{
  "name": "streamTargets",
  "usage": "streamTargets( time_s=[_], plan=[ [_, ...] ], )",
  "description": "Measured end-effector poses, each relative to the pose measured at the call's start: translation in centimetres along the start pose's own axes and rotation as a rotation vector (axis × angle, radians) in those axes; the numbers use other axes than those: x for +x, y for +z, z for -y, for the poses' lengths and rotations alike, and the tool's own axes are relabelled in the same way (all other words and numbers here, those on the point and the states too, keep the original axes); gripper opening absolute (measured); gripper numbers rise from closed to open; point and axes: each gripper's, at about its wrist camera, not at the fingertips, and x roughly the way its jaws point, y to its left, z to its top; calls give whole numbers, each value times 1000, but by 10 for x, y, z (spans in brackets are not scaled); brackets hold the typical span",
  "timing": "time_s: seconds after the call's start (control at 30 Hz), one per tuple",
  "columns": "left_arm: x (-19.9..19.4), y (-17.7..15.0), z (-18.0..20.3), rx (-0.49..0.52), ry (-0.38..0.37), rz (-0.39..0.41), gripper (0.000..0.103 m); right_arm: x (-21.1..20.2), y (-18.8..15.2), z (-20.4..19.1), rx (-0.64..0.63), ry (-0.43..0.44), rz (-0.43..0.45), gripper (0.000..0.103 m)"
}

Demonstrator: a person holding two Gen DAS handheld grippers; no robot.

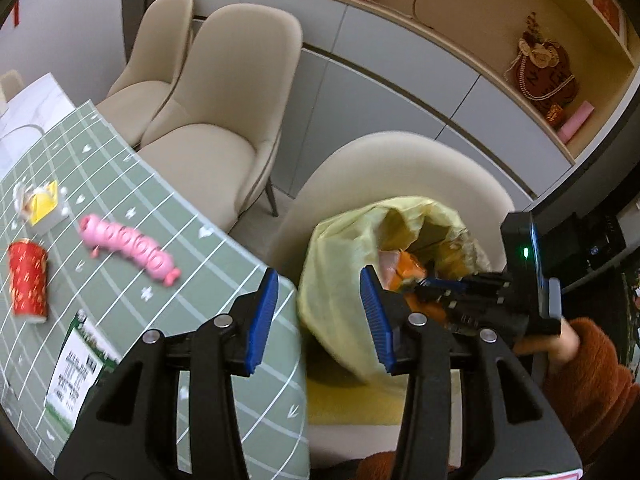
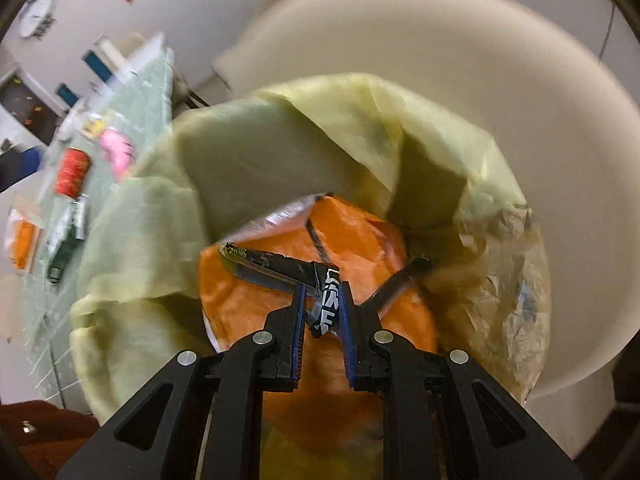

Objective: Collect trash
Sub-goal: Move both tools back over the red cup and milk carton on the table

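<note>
Landmark = yellow trash bag (image 2: 248, 160), sitting open on the seat of the beige chair (image 1: 404, 164) that is pulled up beside the green grid tablecloth (image 1: 168, 216)

Bag: thin soft film, floppy, mouth sags and folds inward, looks light; likely to collapse if bumped, so anything going in should drop through the open centre, not against the walls. Already inside it: a big orange packet (image 2: 360, 248), crinkly and slick-looking, plus clear crumpled plastic at the bag's right wall

Left of the bag, on the tablecloth, uncollected trash: a pink sausage-style wrapper (image 1: 128, 246), soft, probably squashy, best pinched mid-length; farther from the bag a red paper cup (image 1: 28, 276) lying on its side, light and crushable, take it across the wall near the rim; beyond that a yellow and white crumpled carton (image 1: 42, 202); nearest the camera a green-and-white printed packet (image 1: 78, 372), flat, needs an edge grip

Right gripper (image 2: 322, 310) is inside the bag mouth, directly over the orange packet, jaws narrow and pinching a small black wrapper (image 2: 280, 266) with white lettering. Wrapper is thin, limp foil-type, near weightless, held at one end with the rest sticking out left past the fingers

Left gripper (image 1: 318, 320) hangs at the bag's left edge, between bag and tablecloth, jaws about half spread, nothing between the pads; the bag wall shows through the gap
</note>
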Motion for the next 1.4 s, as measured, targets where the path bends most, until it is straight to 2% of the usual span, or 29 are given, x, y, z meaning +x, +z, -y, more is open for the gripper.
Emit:
streamTargets(
  time_s=[0.13, 0.27, 0.4, 0.47, 0.73, 0.97, 1.07, 1.23, 1.33, 1.4],
  plan=[
    [-2, -13, -12, -29, 1, -18, 41, -2, 1, 3, 14, -30, 4, 17],
    [-4, -21, -16, -33, -8, -22, 41, -10, -5, 4, 64, -10, 36, 18],
    [-6, -25, -13, -14, -22, -25, 41, -30, -16, 1, 109, 16, 100, 37],
    [-9, -28, -13, -4, -33, -22, 41, -41, -20, -2, 125, 17, 125, 41],
    [-25, -56, -35, -18, -46, -20, 41, -99, -42, -45, 93, -108, 296, 42],
    [-53, -102, -87, -86, 5, 0, 41, -127, -59, -105, 48, -148, 380, 42],
    [-69, -129, -121, -146, 24, 6, 41, -131, -66, -136, 29, -155, 416, 42],
    [-100, -170, -180, -231, 88, 22, 41, -123, -75, -190, 35, -120, 453, 42],
    [-120, -190, -217, -282, 144, 31, 41, -108, -79, -220, 42, -73, 440, 42],
    [-133, -199, -238, -305, 172, 43, 41, -97, -82, -243, 26, -53, 438, 51]
  ],
)
